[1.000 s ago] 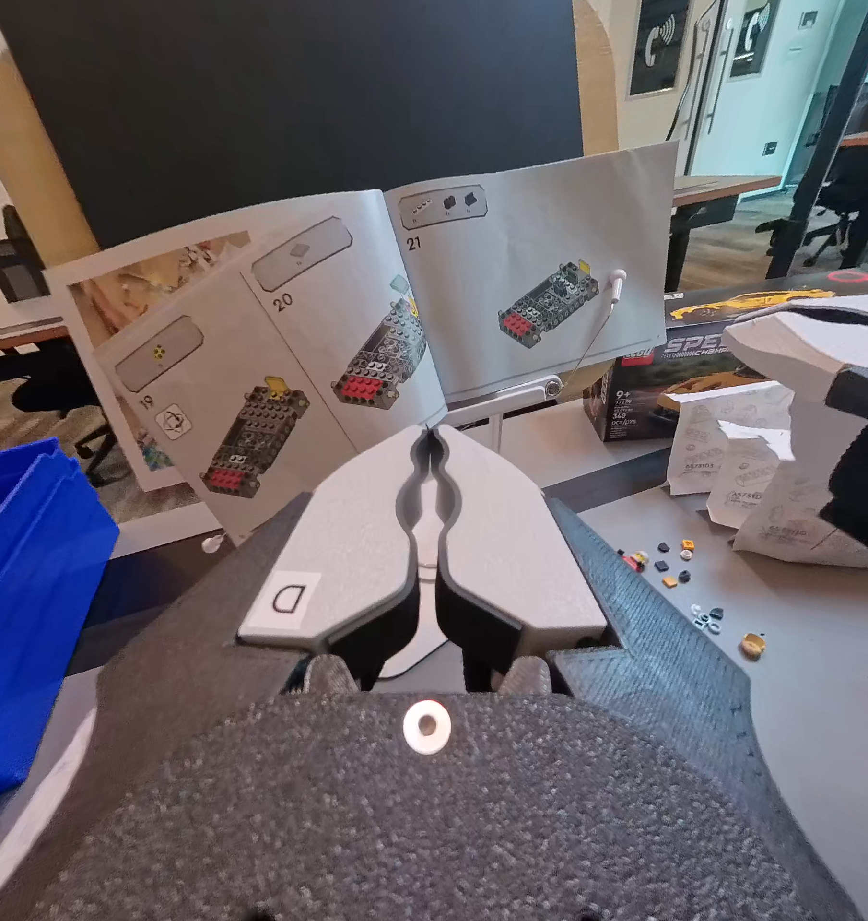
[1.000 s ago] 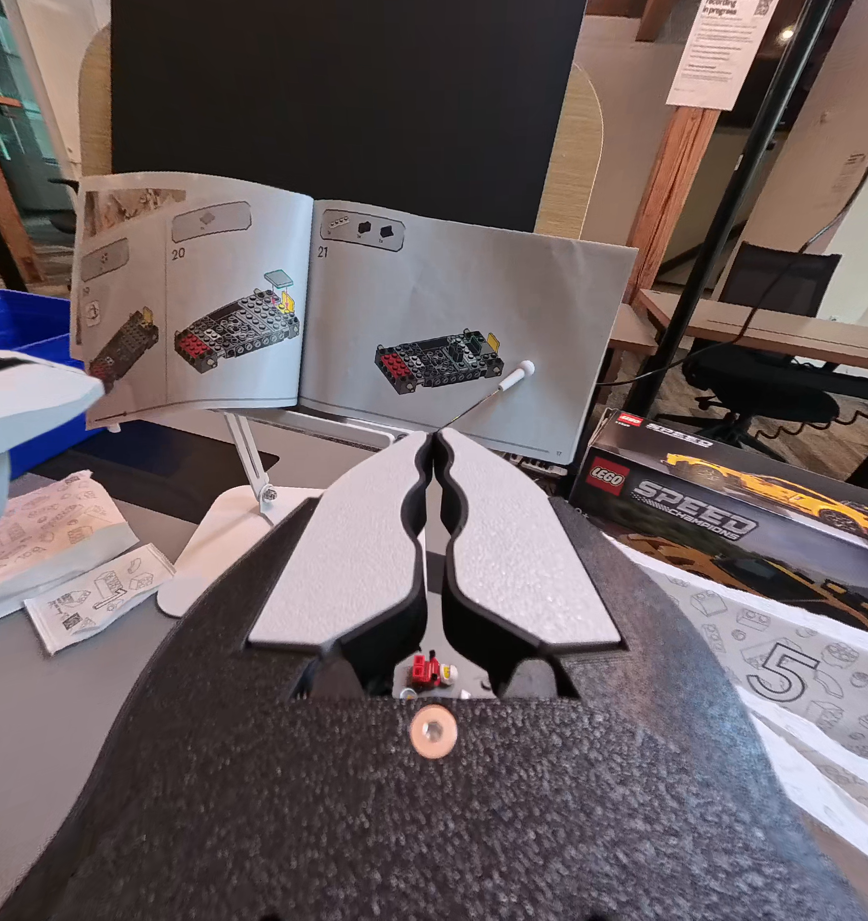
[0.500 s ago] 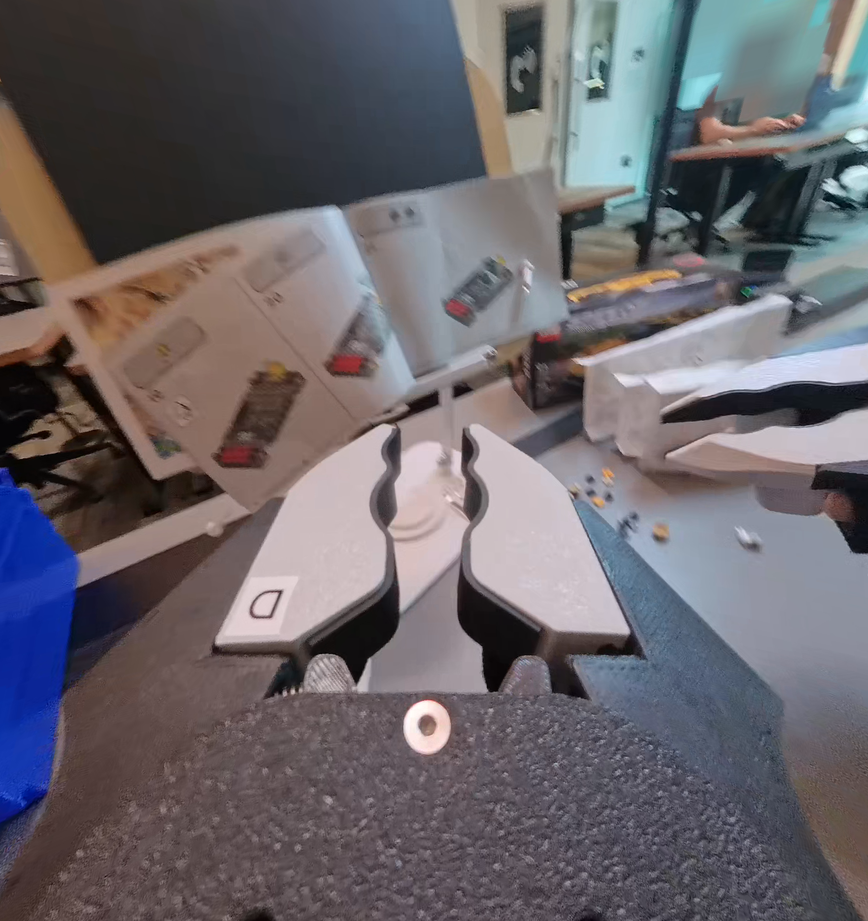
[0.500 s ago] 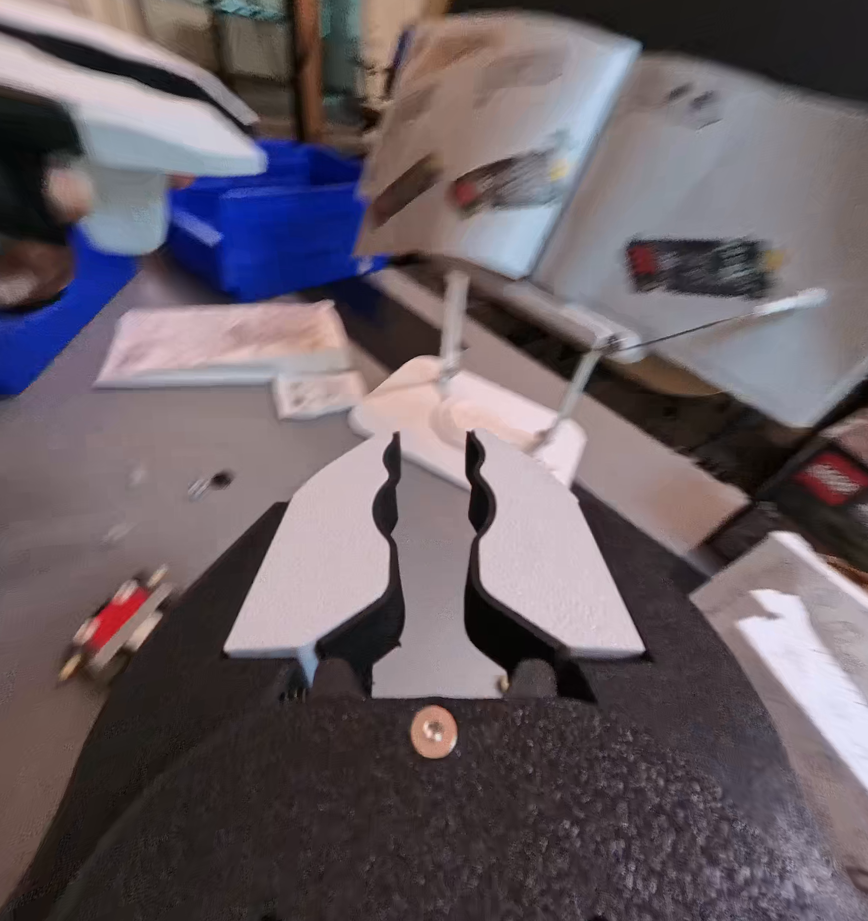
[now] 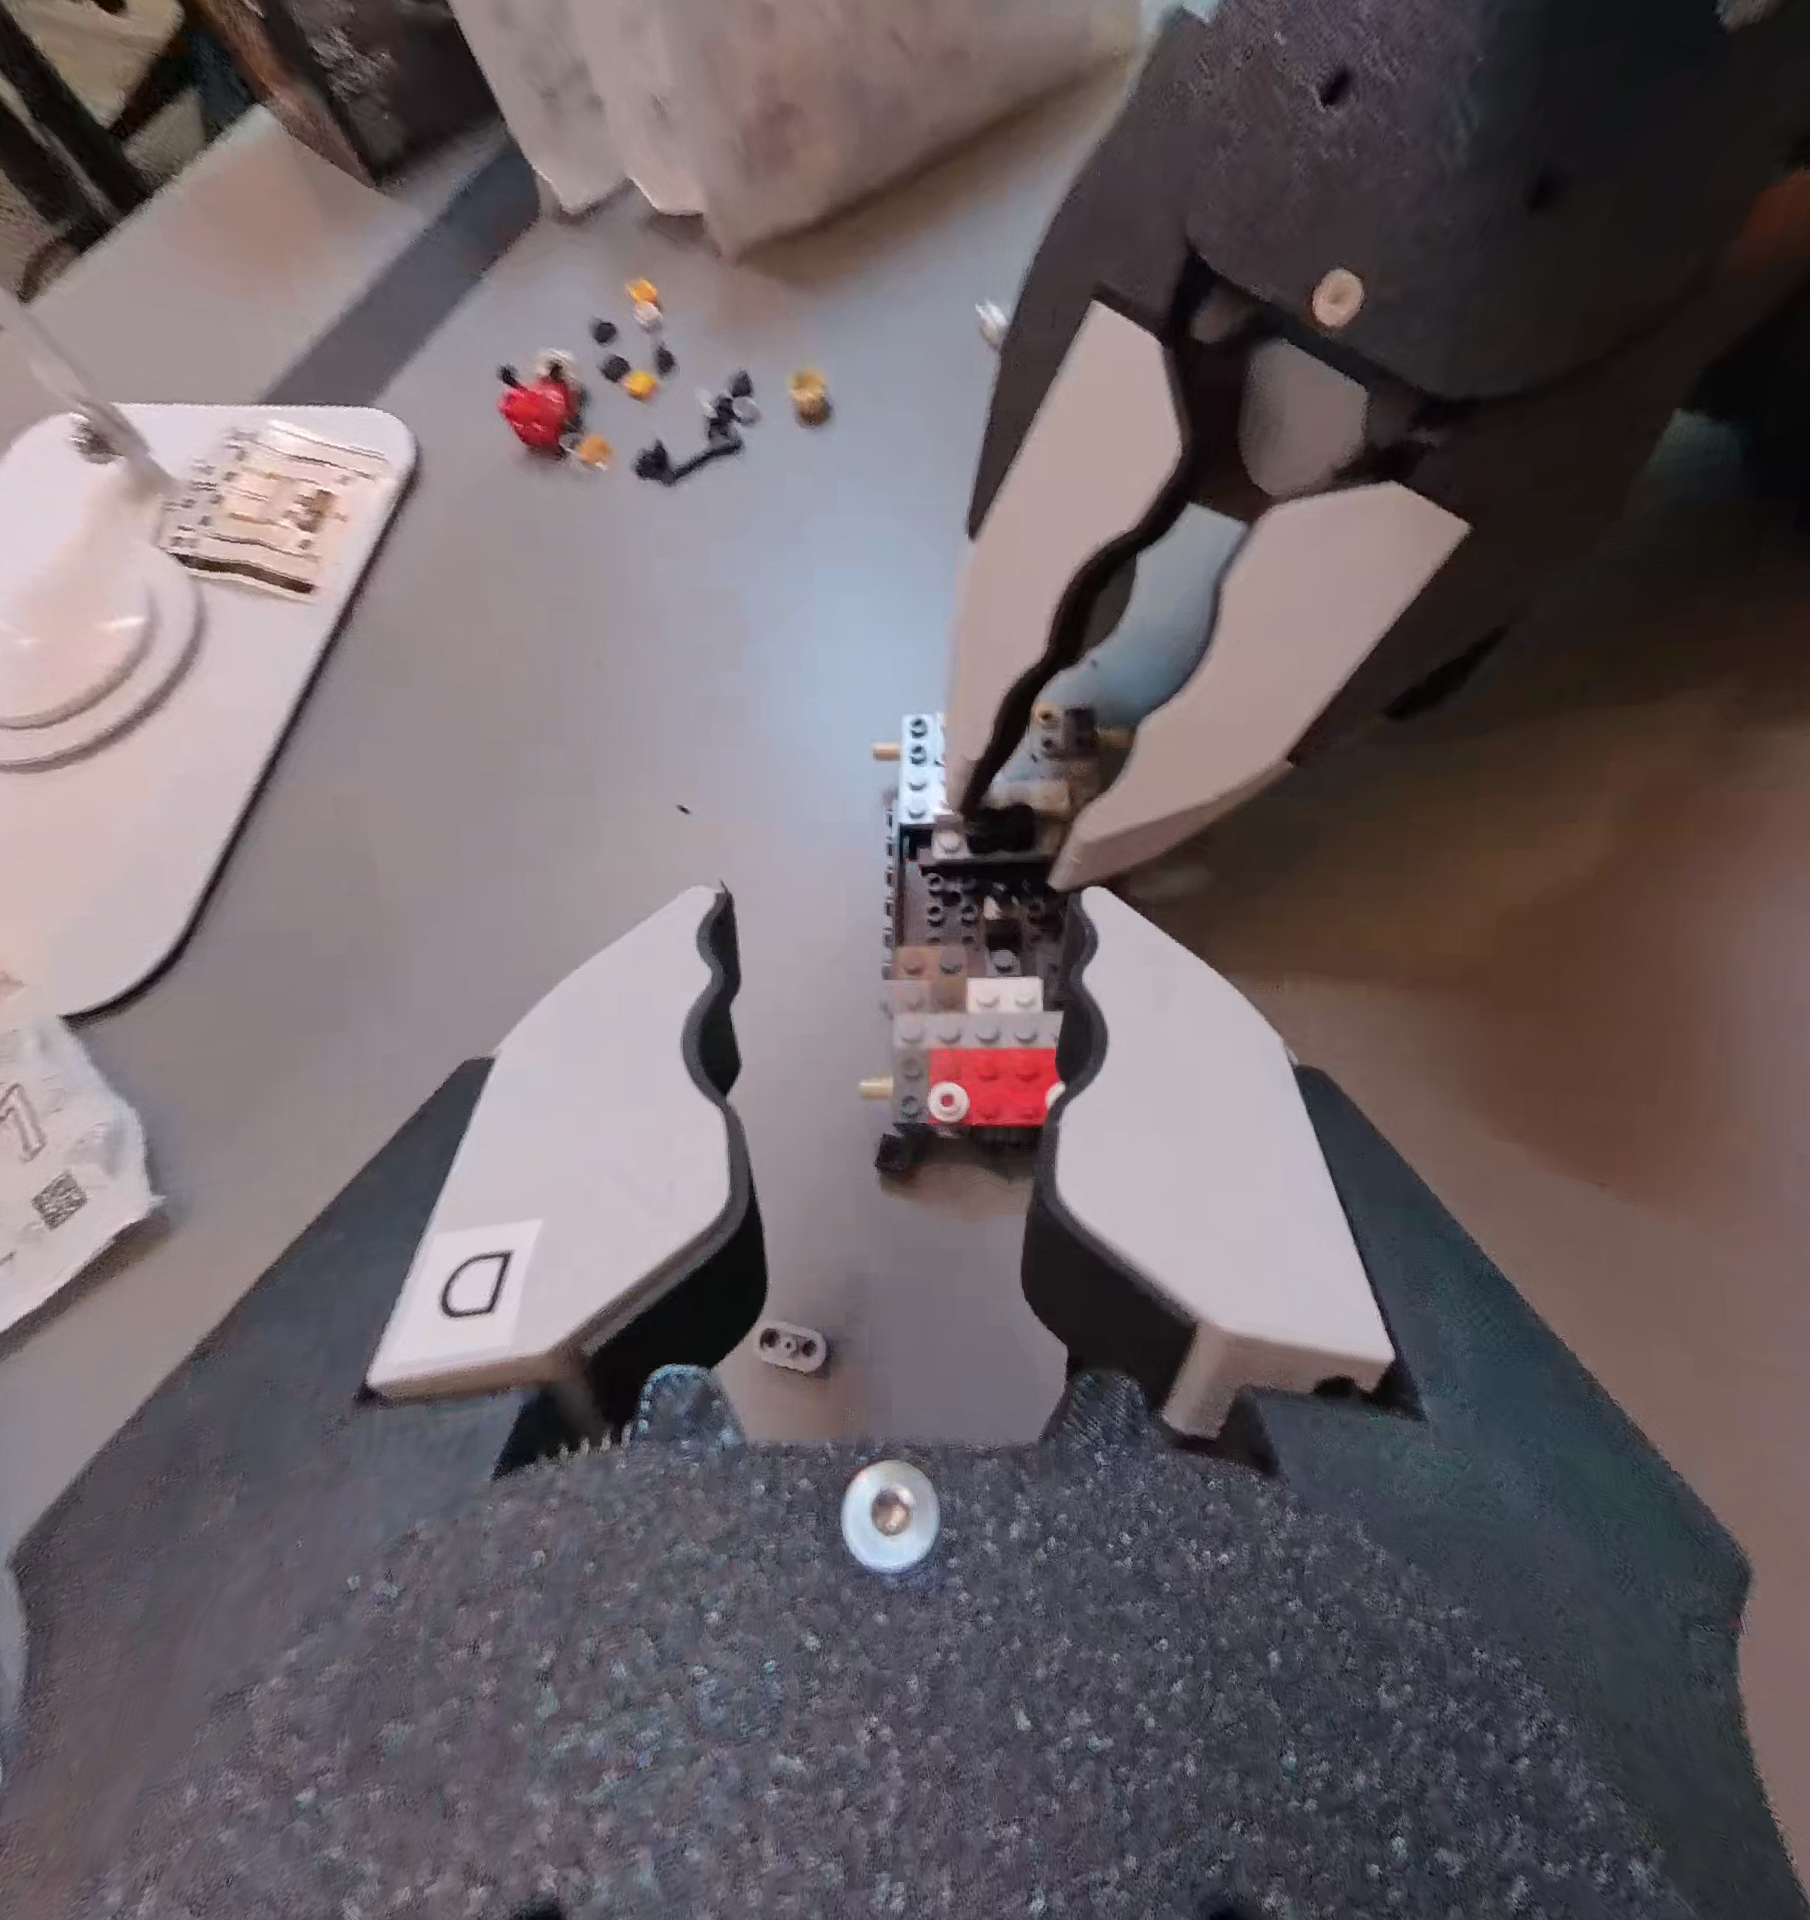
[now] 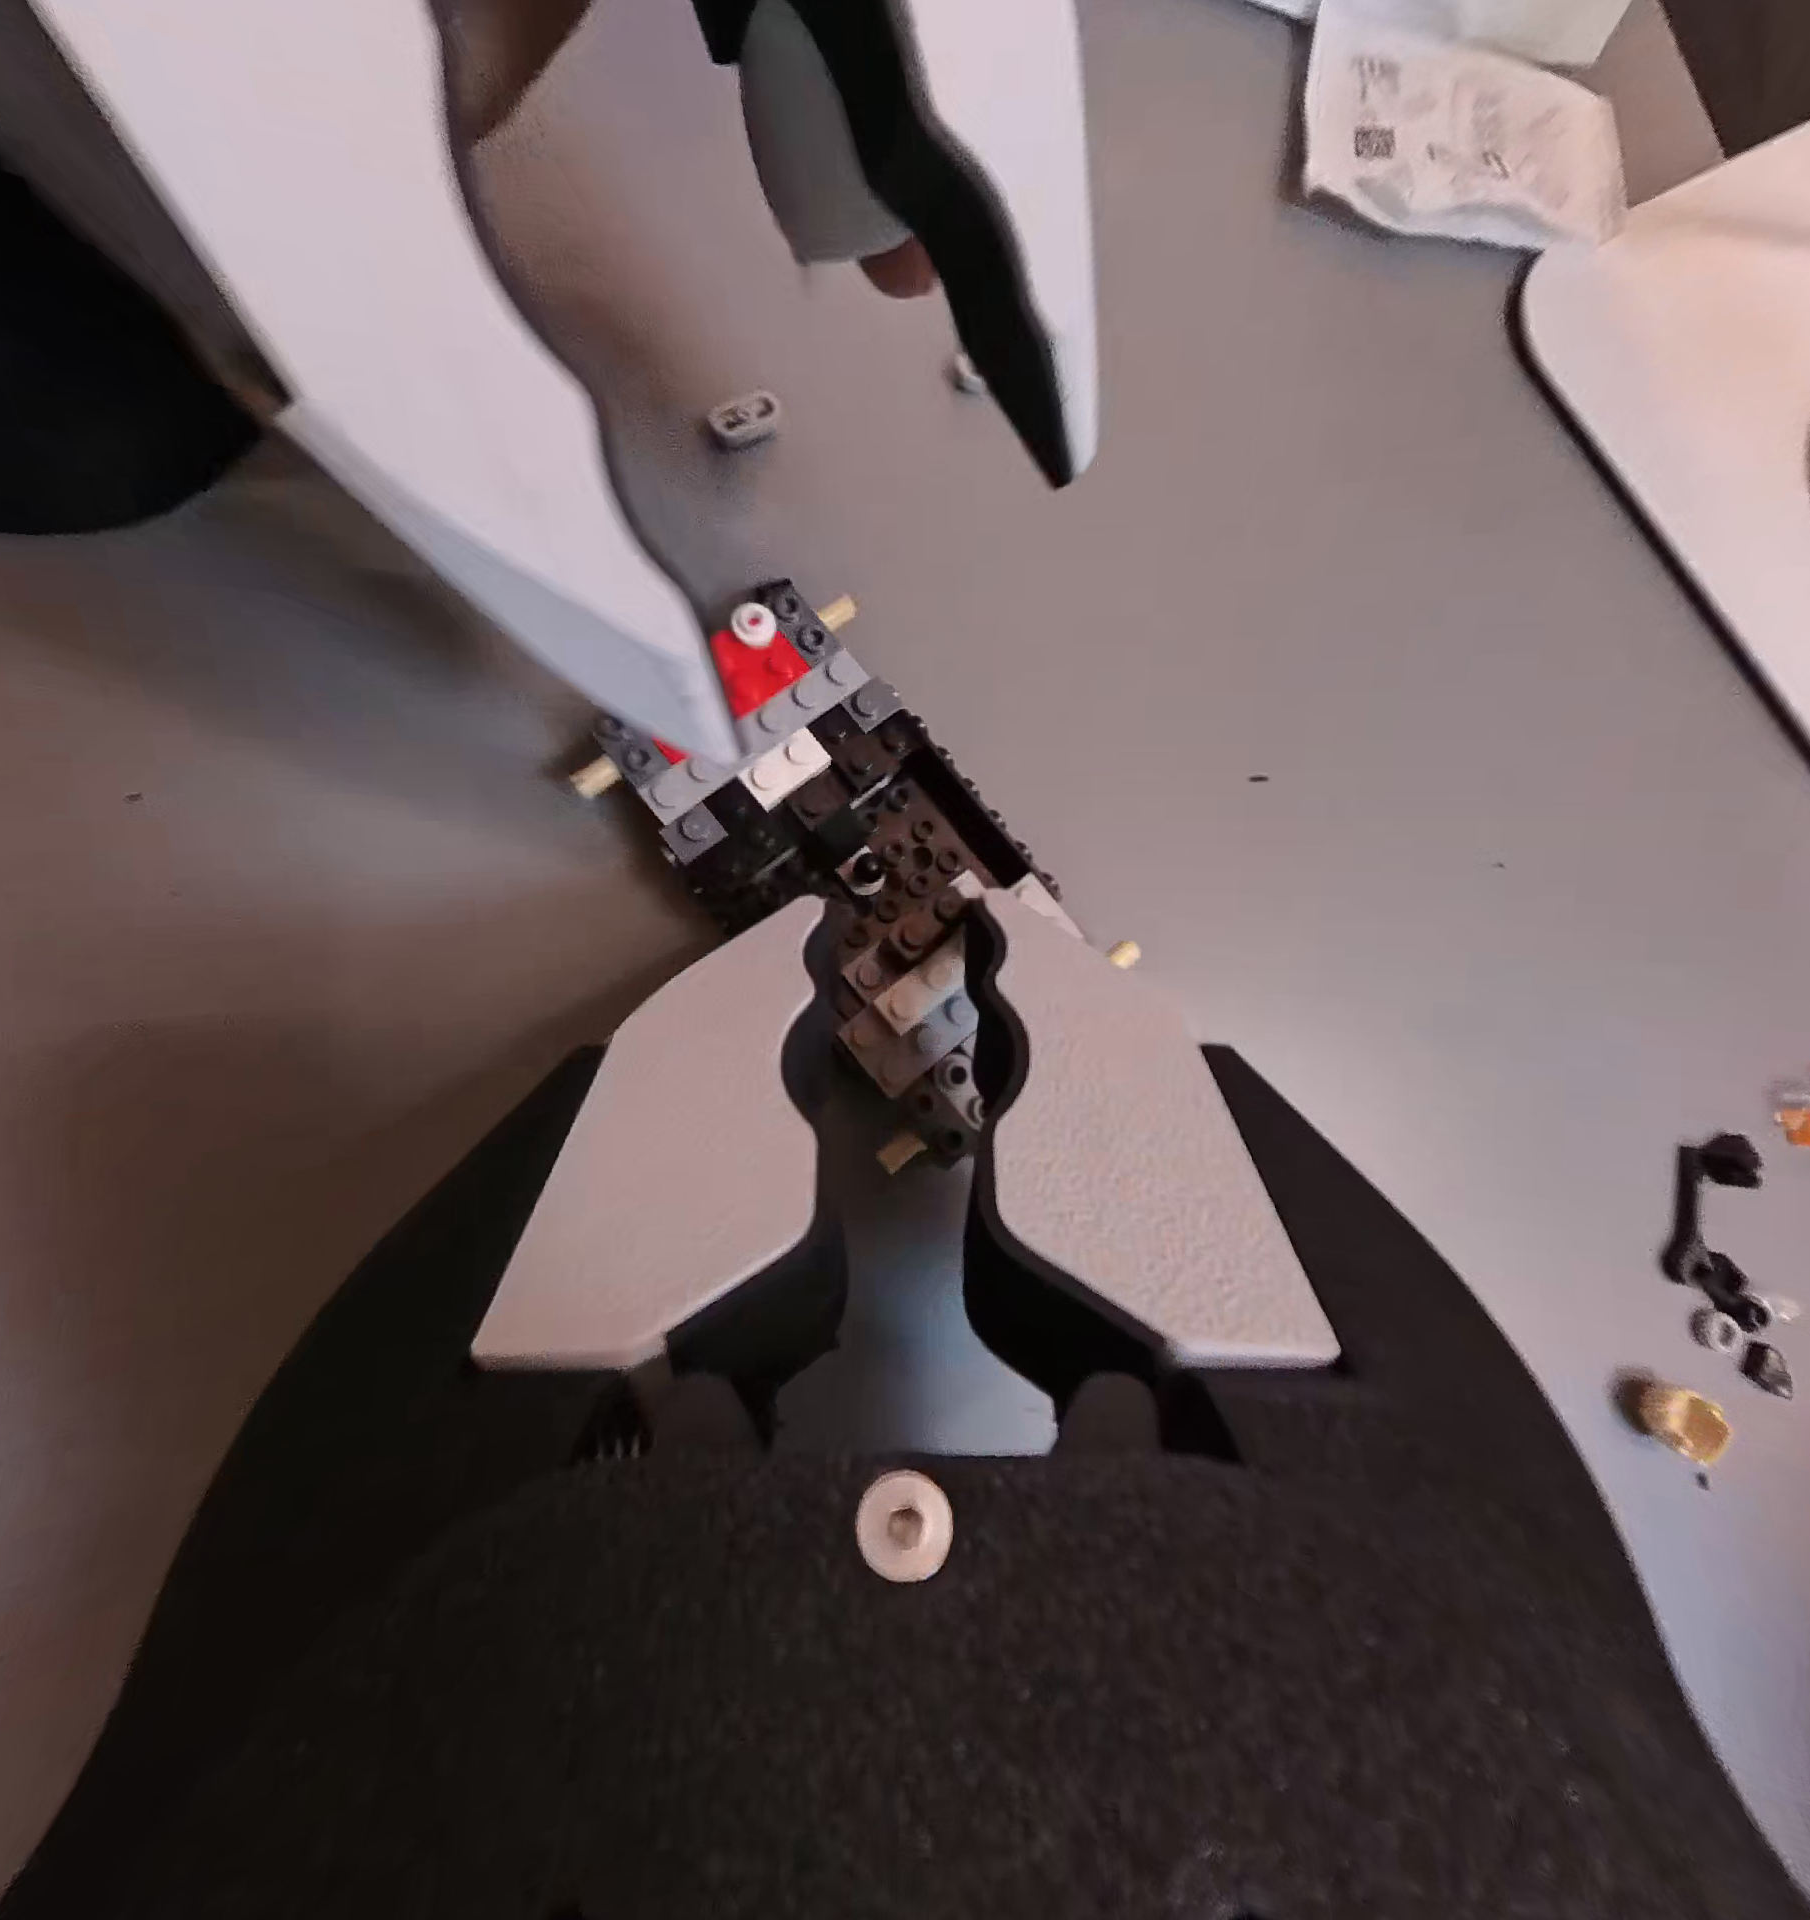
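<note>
A half-built brick model [image 5: 968, 997] lies flat on the grey surface [image 5: 568, 727]. The left claw [image 5: 901, 904] is spread wide, with the model's red end just inside its right finger. The right claw [image 6: 896, 914] pinches the narrow grey end opposite. Loose pieces [image 5: 652, 405], a white stand base [image 5: 101, 675] and a small grey link [image 5: 795, 1348] lie nearby.

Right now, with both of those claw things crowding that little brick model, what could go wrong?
The brick model lies on the table between the left gripper's wide-open fingers, with a clear gap on one side; a nudge could slide it.

The right gripper straddles the model's other end, so squeezing or twisting might pop bricks off.

Loose small pieces and a grey link piece lie nearby and could be scattered.
</note>
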The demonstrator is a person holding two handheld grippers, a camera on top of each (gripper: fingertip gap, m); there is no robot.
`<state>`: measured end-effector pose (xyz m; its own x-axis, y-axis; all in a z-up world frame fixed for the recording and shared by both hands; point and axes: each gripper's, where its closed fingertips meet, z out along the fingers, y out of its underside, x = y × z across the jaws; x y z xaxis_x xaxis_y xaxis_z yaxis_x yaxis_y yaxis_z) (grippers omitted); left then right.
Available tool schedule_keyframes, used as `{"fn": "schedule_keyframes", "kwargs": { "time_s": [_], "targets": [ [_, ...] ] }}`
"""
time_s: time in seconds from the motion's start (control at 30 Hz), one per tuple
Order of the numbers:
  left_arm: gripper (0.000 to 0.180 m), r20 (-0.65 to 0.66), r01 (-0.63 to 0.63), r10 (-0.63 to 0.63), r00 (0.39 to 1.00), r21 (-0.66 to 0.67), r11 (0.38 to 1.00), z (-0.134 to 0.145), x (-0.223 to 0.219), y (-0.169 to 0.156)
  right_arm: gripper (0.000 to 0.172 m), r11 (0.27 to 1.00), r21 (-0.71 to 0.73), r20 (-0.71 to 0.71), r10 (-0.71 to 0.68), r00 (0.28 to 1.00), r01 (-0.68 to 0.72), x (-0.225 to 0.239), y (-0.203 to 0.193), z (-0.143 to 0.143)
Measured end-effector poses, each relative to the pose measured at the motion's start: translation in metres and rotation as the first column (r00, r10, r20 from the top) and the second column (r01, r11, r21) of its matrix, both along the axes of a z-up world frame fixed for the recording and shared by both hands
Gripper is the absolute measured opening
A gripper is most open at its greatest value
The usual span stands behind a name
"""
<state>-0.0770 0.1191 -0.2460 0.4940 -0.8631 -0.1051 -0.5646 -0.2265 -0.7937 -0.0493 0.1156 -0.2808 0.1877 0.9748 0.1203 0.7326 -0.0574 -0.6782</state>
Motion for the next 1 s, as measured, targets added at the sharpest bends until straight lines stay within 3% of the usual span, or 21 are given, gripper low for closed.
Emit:
{"fn": "schedule_keyframes", "kwargs": {
  "time_s": [0.1, 0.3, 0.37, 0.73, 1.0],
  "targets": [
    [0.062, -0.049, 0.062, -0.064, 0.997, -0.038, 0.997, -0.014, 0.003, -0.010, 0.014, 0.999, 0.019, 0.024, -0.037, 0.999, 0.037, 0.001, 0.004, -0.001],
    [0.066, -0.162, 0.095, -0.118, 0.980, -0.141, 0.985, -0.048, 0.002, -0.022, 0.013, 0.997, 0.068, 0.059, -0.052, 0.997, 0.048, 0.001, 0.004, -0.002],
    [0.058, -0.155, 0.095, -0.120, 0.981, -0.164, 0.982, -0.050, 0.004, -0.024, 0.013, 0.996, 0.089, 0.050, -0.032, 0.998, 0.028, -0.001, 0.001, -0.001],
    [0.057, -0.135, 0.080, -0.108, 0.985, -0.196, 0.977, -0.052, 0.003, -0.024, 0.007, 0.954, 0.288, 0.029, 0.076, 0.997, -0.081, -0.008, -0.004, 0.009],
    [0.059, -0.089, 0.106, -0.123, 0.988, -0.178, 0.978, -0.047, 0.005, -0.024, 0.007, 0.997, 0.061, -0.369, 0.061, 0.927, -0.041, -0.002, -0.002, 0.061]
  ]
}}
